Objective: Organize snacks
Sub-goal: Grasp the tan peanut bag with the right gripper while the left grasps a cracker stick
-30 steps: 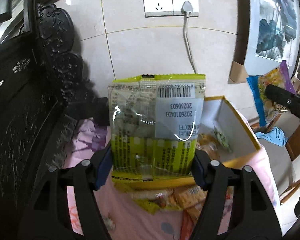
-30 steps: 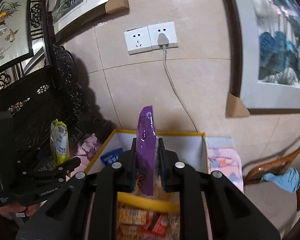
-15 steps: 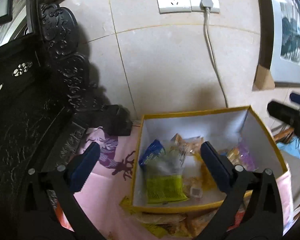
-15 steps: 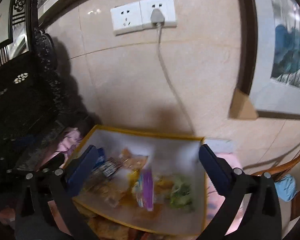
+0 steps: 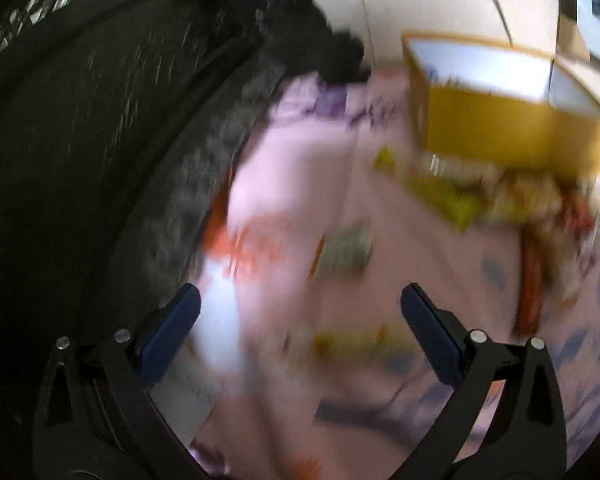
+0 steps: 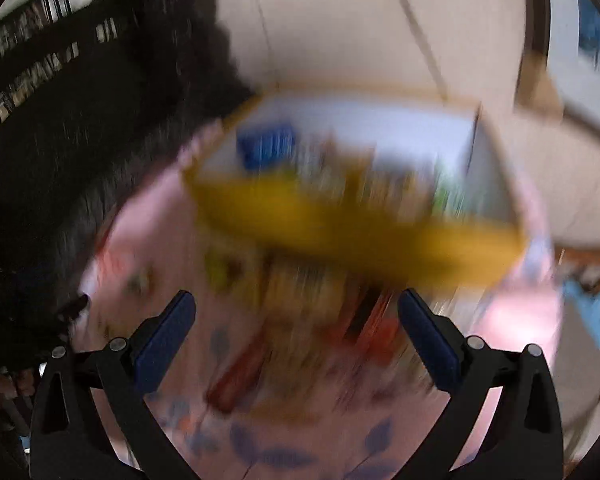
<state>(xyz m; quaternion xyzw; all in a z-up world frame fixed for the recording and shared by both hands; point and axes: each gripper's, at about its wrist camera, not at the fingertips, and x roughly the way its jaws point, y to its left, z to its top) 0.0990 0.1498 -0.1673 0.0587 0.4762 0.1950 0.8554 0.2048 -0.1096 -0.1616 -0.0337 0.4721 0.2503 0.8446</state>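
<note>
left gripper (image 5: 300,312): jaws spread as wide as they go, nothing between the blue pads; they opened within the past second and have been at full spread since, and no packet lies between them.
ahead of left gripper: a small greenish packet (image 5: 344,252) on the pink cloth (image 5: 380,360), just beyond the pads and a little right of centre; too blurred to read its long axis.
under left gripper: a yellowish smear (image 5: 360,342) between the pads, possibly another packet; cannot tell.
up and right of left gripper: the yellow box (image 5: 500,132), well apart, with the loose snack heap (image 5: 520,204) against its near wall.
right gripper (image 6: 296,314): likewise fully spread and empty; its jaws too opened within the past second and now stand wide.
ahead of right gripper: the snack heap (image 6: 320,312) directly beyond the pads, centred, near; a red stick-shaped packet (image 6: 240,372) runs diagonally, low-left to upper-right.
beyond the heap: the box (image 6: 360,232), snacks already inside.
nearer hand: my reading is that the right one sits closest to the heap, while the left is better placed for the lone greenish packet.
counts: one box; two grippers; the loose packets cannot be counted through the blur, several at least.
</note>
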